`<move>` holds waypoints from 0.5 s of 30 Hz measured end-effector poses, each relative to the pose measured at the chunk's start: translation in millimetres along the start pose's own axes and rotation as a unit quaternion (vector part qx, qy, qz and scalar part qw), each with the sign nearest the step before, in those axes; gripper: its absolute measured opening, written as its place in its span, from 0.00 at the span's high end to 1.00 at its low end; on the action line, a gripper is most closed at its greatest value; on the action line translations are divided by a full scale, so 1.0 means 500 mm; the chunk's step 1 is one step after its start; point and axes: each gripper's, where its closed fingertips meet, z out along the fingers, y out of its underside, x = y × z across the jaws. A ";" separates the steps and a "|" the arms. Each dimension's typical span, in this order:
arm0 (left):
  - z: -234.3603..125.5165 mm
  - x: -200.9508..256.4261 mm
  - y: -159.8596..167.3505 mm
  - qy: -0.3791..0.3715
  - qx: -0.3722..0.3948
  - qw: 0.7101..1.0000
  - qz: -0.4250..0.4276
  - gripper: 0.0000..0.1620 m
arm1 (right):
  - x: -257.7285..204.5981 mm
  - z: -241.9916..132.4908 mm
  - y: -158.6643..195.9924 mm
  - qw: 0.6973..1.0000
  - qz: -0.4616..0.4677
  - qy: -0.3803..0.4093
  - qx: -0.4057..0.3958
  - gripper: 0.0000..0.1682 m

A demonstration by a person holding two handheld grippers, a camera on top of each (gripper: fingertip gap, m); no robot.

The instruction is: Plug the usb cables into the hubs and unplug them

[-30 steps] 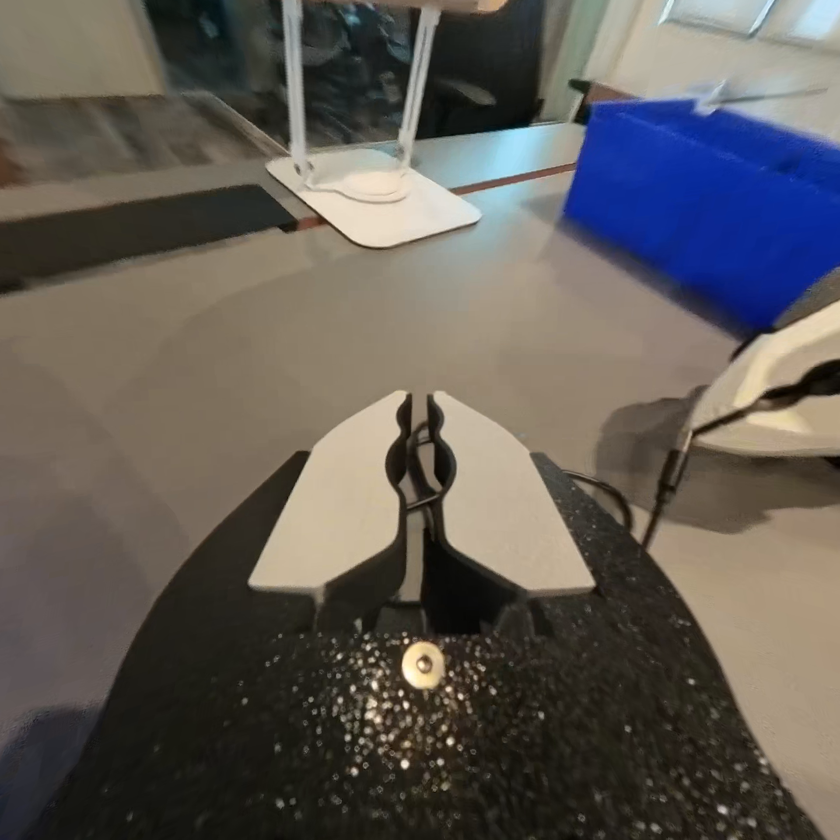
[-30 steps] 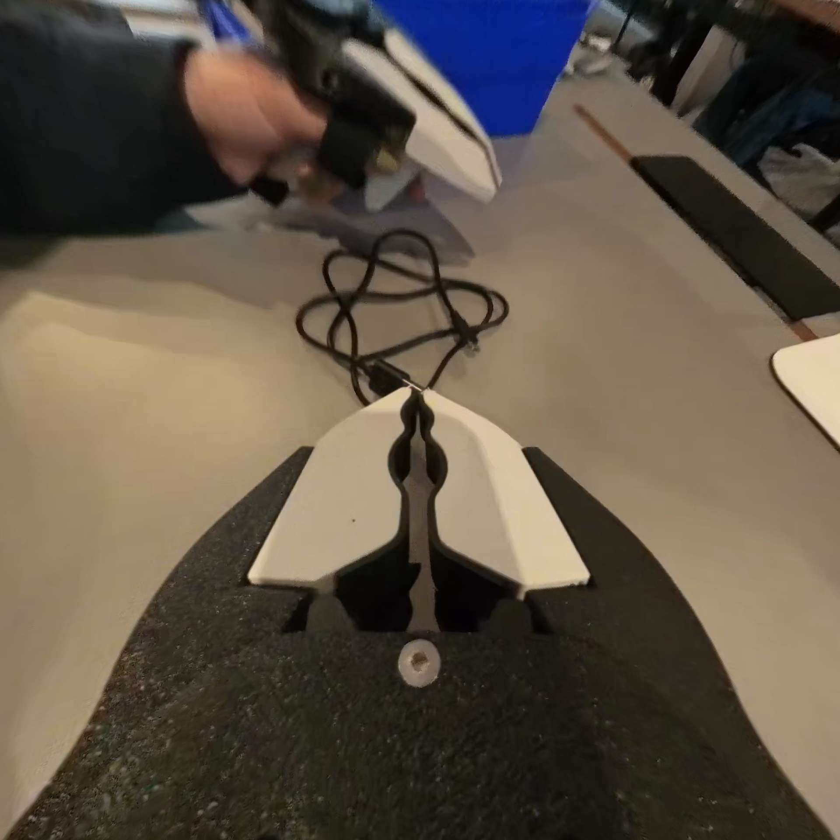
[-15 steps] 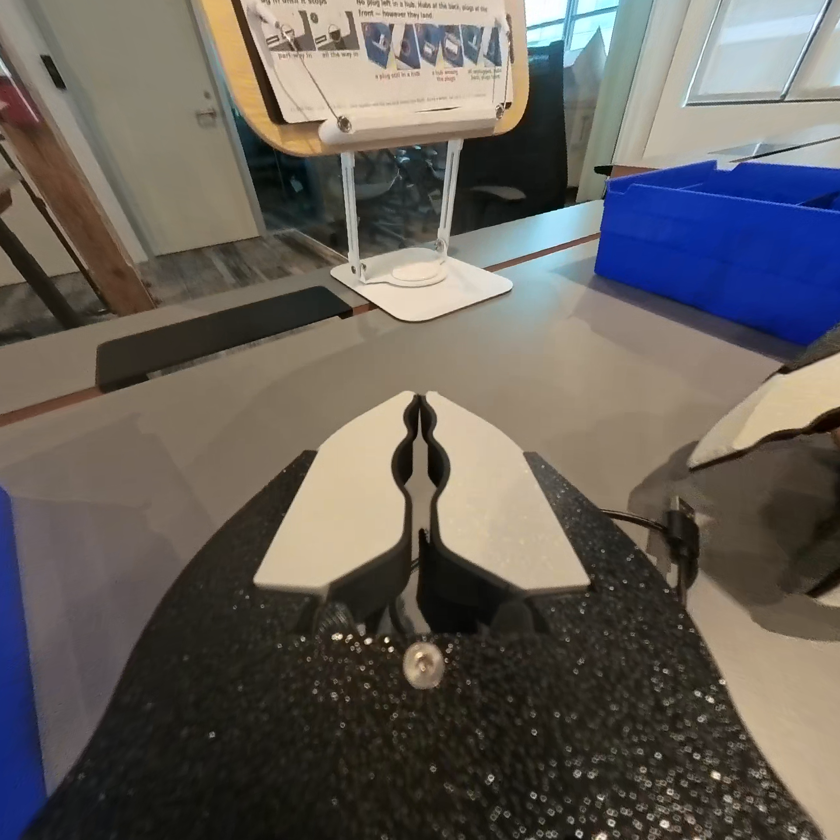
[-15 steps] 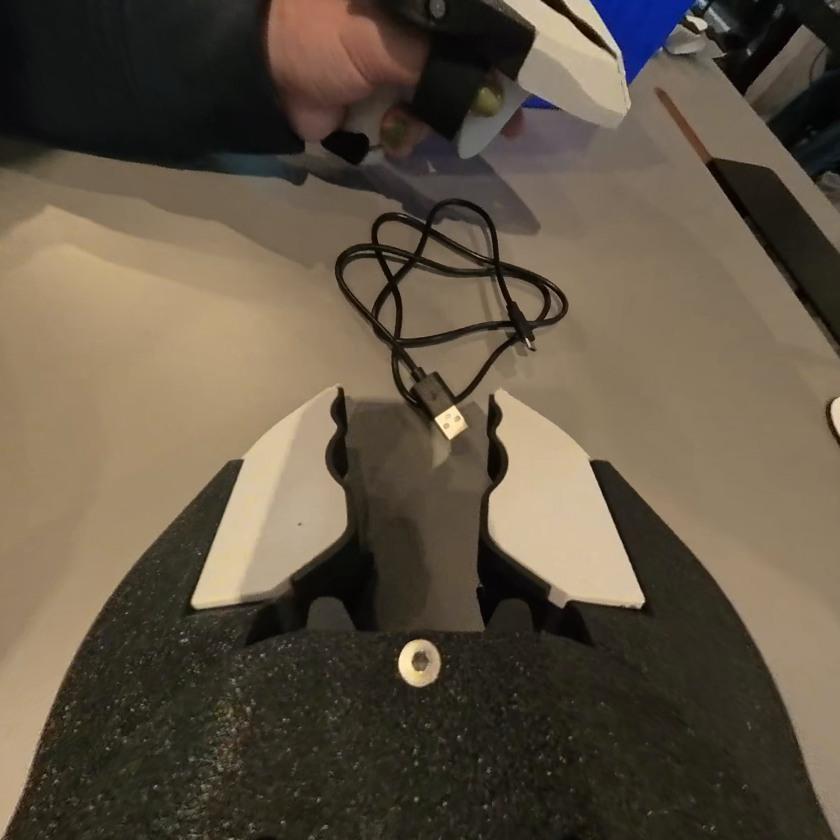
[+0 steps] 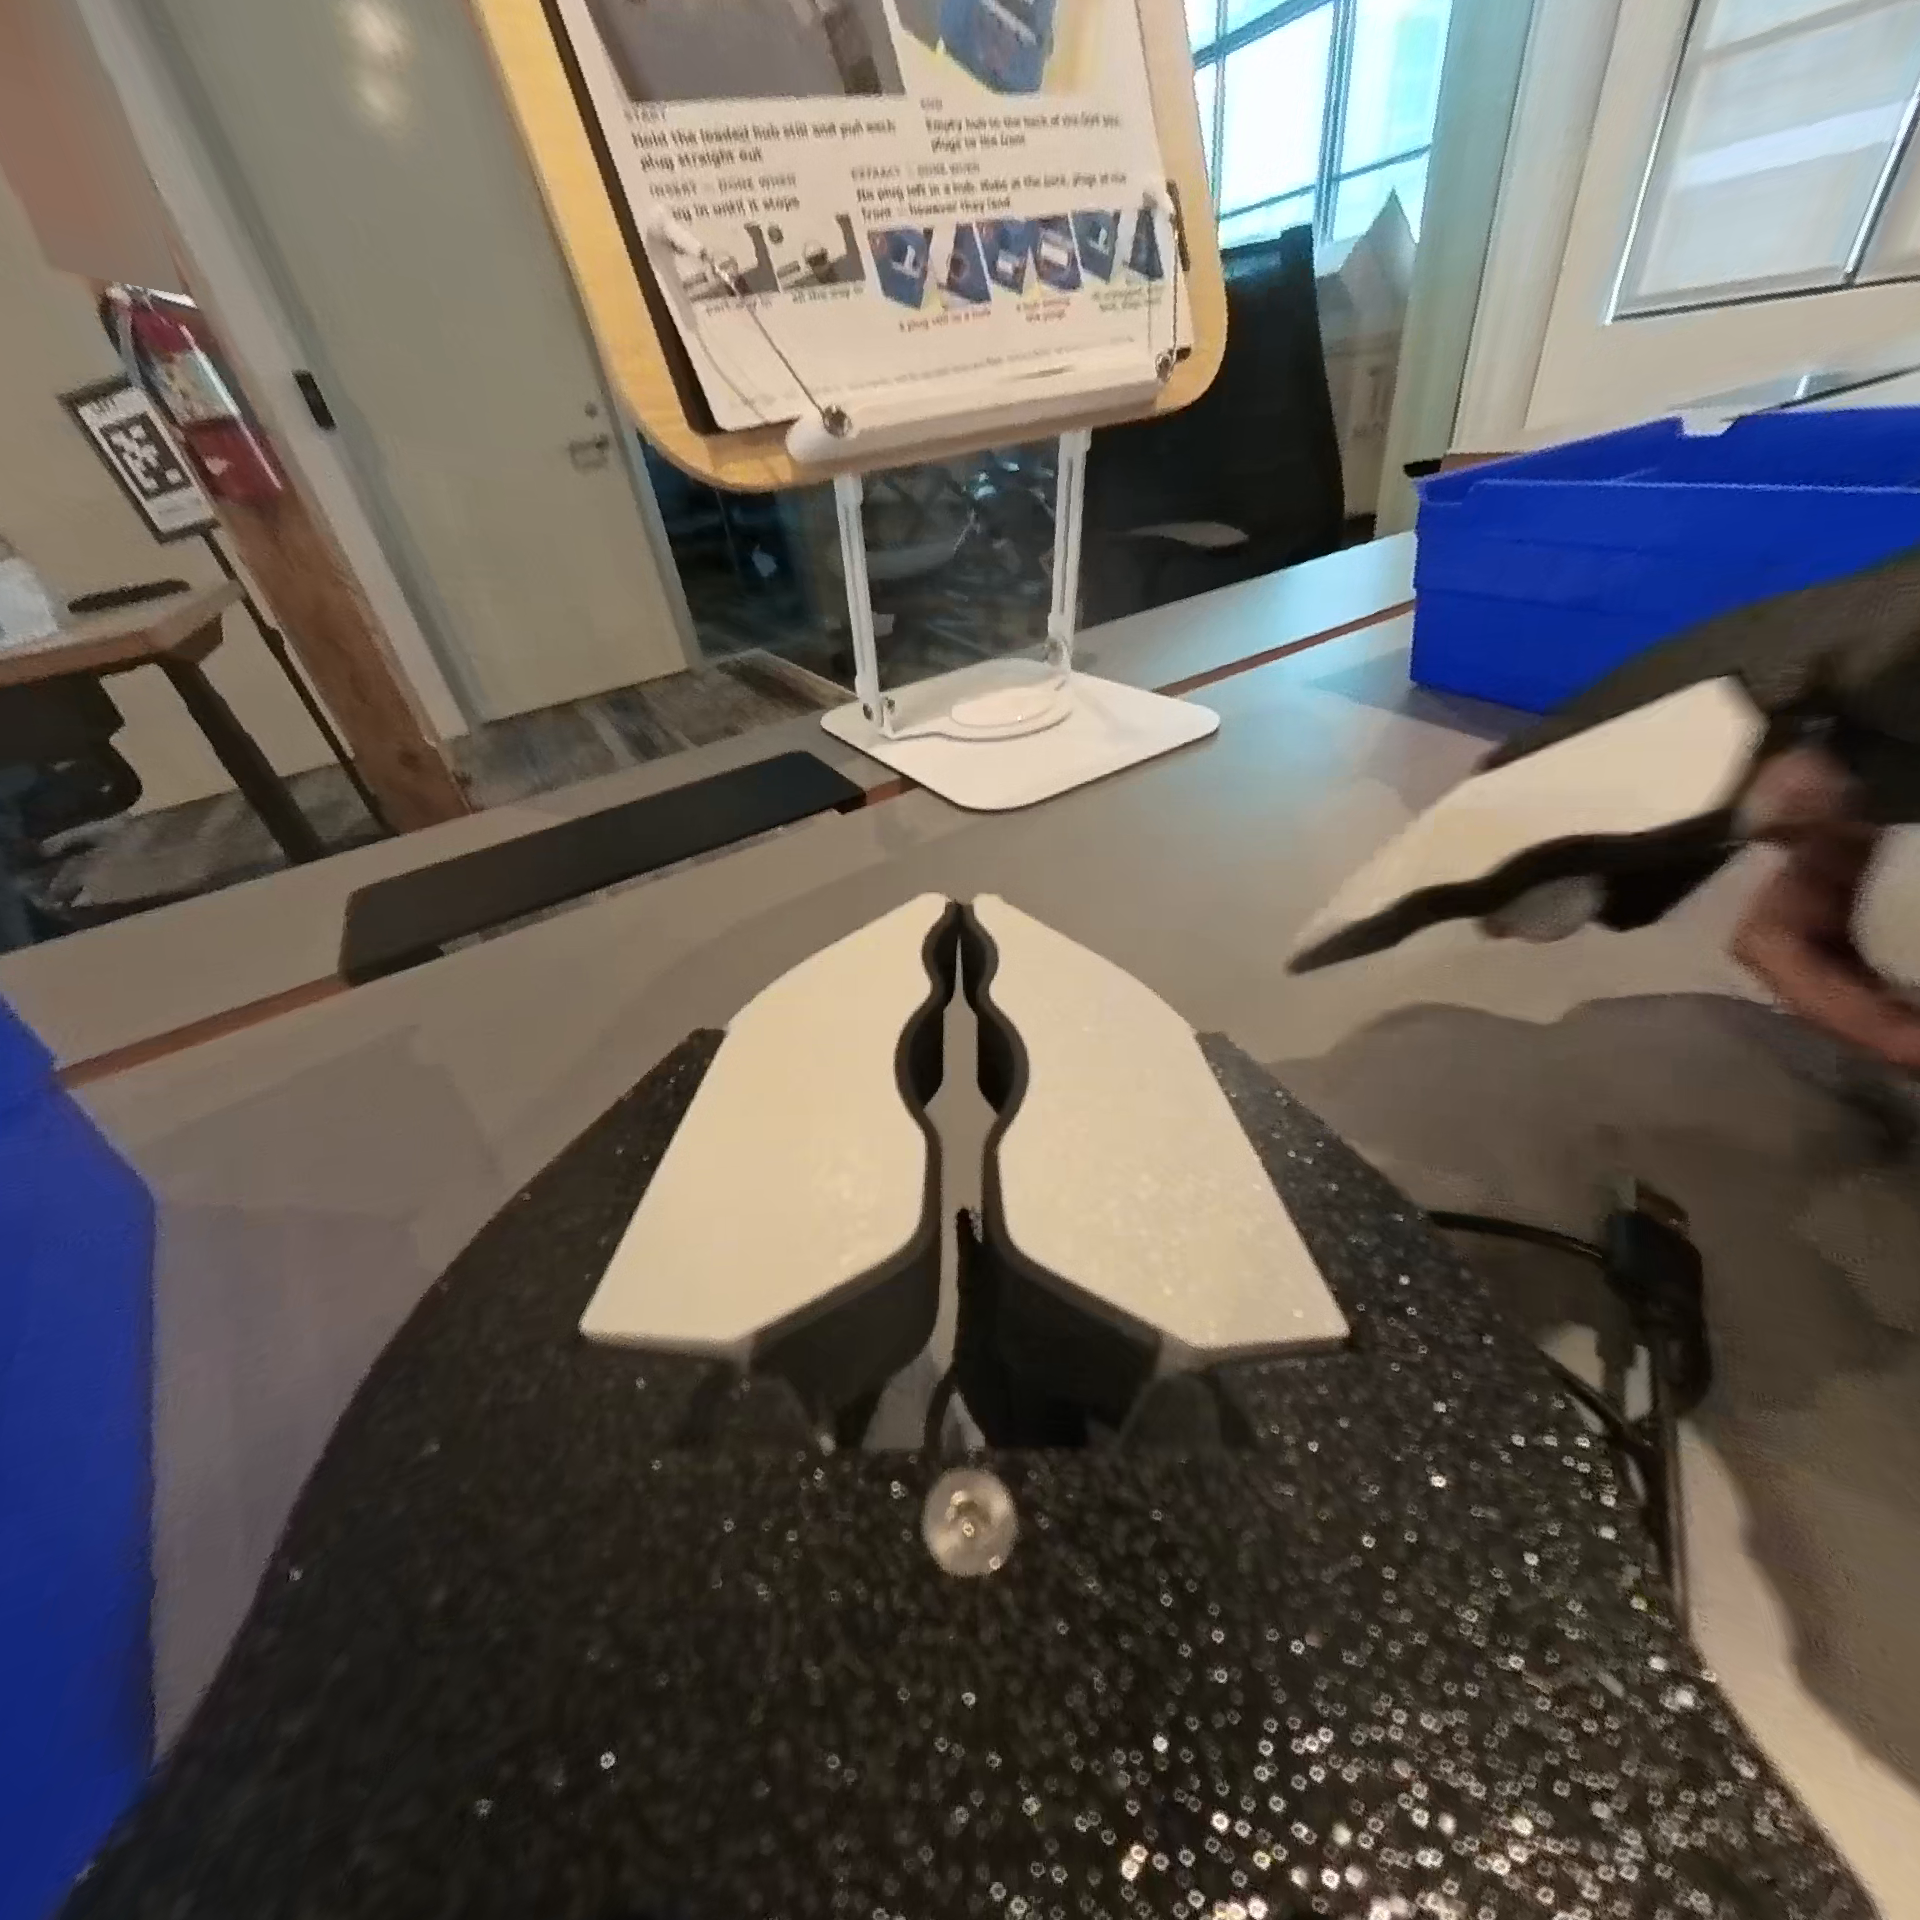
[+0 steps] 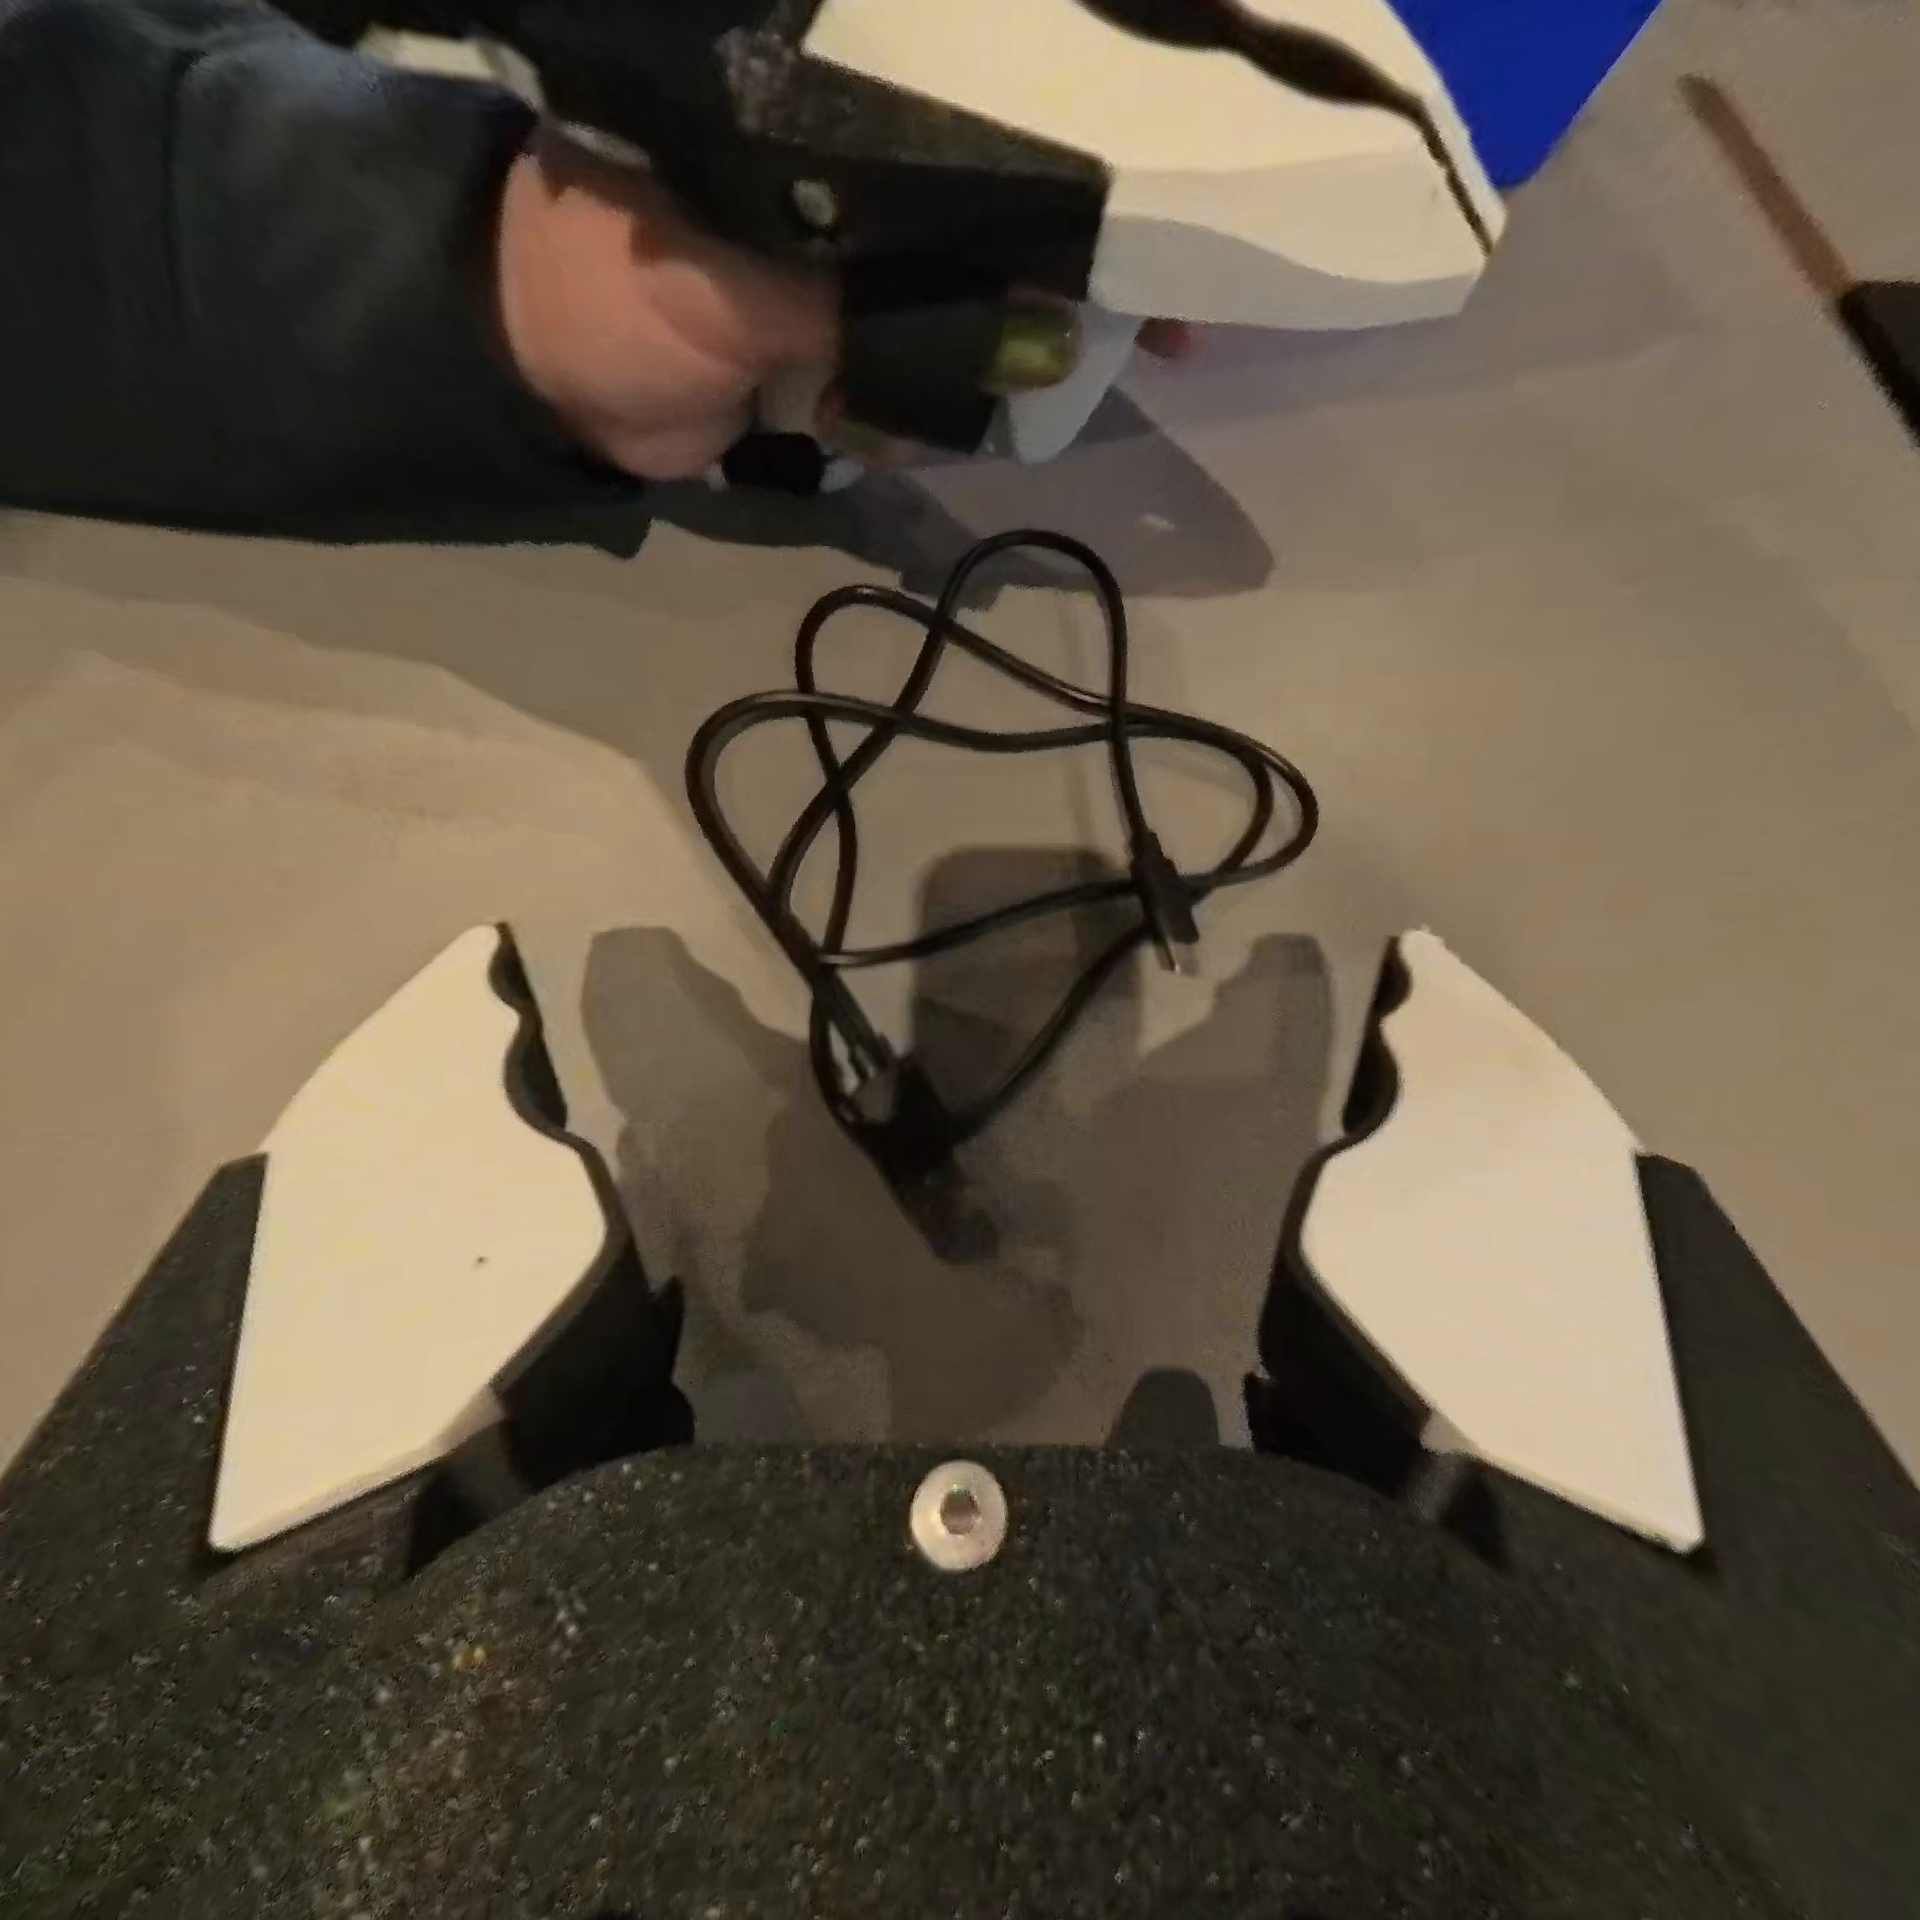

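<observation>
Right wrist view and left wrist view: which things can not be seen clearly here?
- USB cable: the large plug's tip is blurred in shadow between the open right gripper fingers.
- Hubs: none visible in either view.
- Left gripper: its shut tips grip nothing visible.
- Blue bin: contents hidden by its wall.

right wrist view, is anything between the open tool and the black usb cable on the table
Nothing visible blocks it. The right tool is open, and the coiled usb cable lies on the bare grey table just ahead, its larger plug between the fingers. The left tool is off beyond the coil.
</observation>
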 end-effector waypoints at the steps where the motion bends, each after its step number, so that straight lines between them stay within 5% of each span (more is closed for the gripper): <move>1: -0.001 -0.002 -0.002 -0.003 0.004 1.000 0.003 1.00 | 0.001 0.011 -0.003 1.000 0.011 -0.016 -0.008 0.13; 15: -0.001 -0.028 0.001 -0.001 0.007 0.997 -0.073 1.00 | 0.015 0.084 0.033 0.994 0.025 -0.042 -0.094 0.18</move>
